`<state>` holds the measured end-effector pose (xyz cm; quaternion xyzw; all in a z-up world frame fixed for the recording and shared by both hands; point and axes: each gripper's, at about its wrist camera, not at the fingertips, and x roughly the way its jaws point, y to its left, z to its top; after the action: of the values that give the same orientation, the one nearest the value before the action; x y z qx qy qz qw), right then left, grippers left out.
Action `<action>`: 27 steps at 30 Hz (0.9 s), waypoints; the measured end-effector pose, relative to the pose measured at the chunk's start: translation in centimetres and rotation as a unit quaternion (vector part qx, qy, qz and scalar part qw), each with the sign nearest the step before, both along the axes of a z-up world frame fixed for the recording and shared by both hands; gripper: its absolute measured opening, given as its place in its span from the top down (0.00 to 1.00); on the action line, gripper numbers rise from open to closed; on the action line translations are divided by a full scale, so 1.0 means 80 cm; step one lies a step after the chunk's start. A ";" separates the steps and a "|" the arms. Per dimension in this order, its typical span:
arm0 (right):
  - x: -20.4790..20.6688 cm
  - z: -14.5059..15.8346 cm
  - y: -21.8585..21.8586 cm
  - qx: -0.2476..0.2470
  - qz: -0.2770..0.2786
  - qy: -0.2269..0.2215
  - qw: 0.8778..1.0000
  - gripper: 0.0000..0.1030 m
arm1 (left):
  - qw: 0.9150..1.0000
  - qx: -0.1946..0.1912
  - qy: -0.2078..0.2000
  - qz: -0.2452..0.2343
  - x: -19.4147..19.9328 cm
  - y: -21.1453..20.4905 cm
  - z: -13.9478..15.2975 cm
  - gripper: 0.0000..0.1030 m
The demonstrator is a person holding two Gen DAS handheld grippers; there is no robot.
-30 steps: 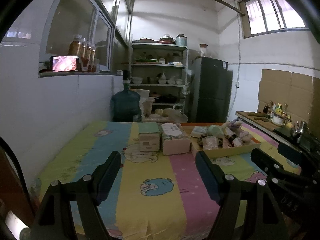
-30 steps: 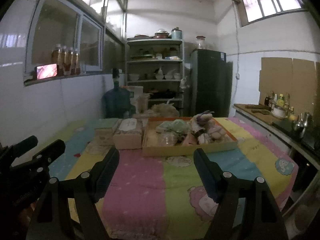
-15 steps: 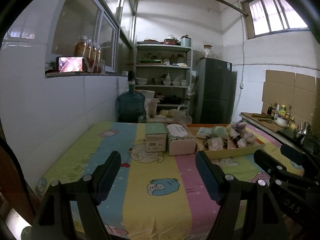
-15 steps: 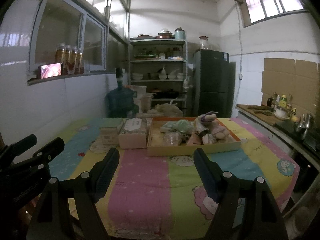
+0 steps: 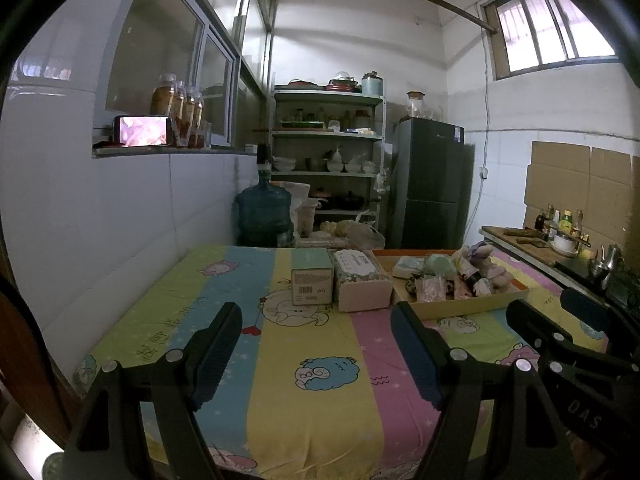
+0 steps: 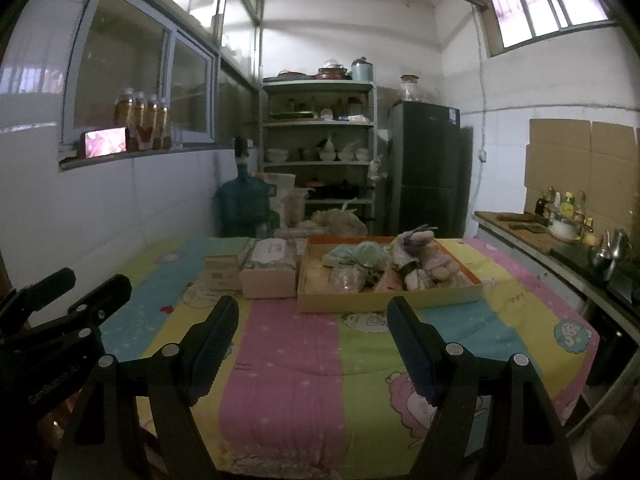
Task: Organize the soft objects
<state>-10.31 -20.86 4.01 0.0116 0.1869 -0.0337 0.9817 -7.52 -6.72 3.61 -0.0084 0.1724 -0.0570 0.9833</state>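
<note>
Here both tools, left tool (image 5: 316, 350) and right tool (image 6: 312, 344), gape empty, well short of the tray (image 6: 384, 300); inside it, the soft toys (image 6: 424, 264) look light and squashy, best pinched mid-body

Tray (image 6: 384, 300) of soft toys (image 6: 424, 260) beyond empty, parted right gripper (image 6: 312, 336)
</note>
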 end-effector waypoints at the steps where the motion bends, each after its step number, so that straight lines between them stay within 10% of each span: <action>1: 0.000 0.000 0.000 0.000 -0.001 0.000 1.000 0.24 | 1.000 0.000 0.000 0.000 0.000 0.000 0.000 0.25; 27: 0.001 0.005 0.010 -0.005 0.012 -0.001 1.000 0.24 | 1.000 0.000 -0.001 0.000 -0.001 0.000 -0.001 0.25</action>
<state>-10.25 -20.08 4.43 0.0047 0.1857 -0.0233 0.9823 -7.57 -6.70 3.55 -0.0084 0.1718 -0.0571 0.9835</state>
